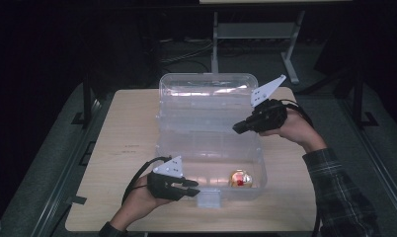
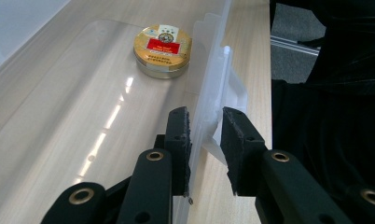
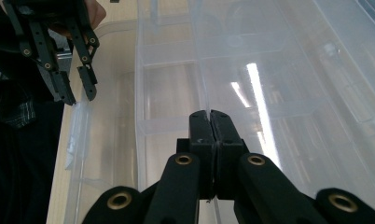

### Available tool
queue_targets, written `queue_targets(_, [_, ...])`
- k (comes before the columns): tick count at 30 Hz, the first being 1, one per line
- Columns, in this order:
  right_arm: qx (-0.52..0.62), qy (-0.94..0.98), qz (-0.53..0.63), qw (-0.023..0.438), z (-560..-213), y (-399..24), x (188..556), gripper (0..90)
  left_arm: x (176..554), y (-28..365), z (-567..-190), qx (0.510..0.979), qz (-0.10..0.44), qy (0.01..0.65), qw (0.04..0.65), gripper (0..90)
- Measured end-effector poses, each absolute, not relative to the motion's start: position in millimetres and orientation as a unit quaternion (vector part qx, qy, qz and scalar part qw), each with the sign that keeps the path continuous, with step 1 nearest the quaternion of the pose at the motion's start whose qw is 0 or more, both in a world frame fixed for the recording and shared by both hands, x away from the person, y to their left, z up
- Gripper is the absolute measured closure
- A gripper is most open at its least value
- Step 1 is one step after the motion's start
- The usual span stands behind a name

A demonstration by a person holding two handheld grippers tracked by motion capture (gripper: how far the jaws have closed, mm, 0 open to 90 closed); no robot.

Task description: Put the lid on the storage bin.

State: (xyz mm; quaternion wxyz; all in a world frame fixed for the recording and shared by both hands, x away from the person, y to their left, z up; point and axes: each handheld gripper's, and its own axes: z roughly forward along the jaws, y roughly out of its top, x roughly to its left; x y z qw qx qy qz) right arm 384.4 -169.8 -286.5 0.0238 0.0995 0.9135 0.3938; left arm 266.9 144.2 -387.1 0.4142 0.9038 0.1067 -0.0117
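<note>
A clear plastic box (image 1: pixel 163 148) stands open on the wooden table (image 1: pixel 122 148), its lid (image 1: pixel 206 94) raised at the back. A round gold tin with a red label (image 1: pixel 240 178) (image 2: pixel 162 49) lies on the box floor at the front right. My left gripper (image 1: pixel 192 187) (image 2: pixel 206 114) straddles the box's front wall (image 2: pixel 202 93) beside the latch (image 2: pixel 234 88), with its pads closed on that wall. My right gripper (image 1: pixel 237 128) (image 3: pixel 210 114) is shut on the thin edge of the clear divided tray (image 1: pixel 206 133) (image 3: pixel 279 84) above the box. The left gripper (image 3: pixel 80 95) also appears far off in the right gripper view.
The table's bare wood runs left and right of the box. Behind the table stands a metal frame (image 1: pixel 216 39) on a dark floor. A plaid sleeve (image 1: pixel 339 192) comes in from the lower right.
</note>
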Motion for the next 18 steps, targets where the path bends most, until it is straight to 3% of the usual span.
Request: queue_targets(18, [0.088,0.914,0.395,0.026,-287.7,-171.5,368.0,89.4,267.3,144.3,-386.9,0.905,-0.013,0.105,0.413,72.3])
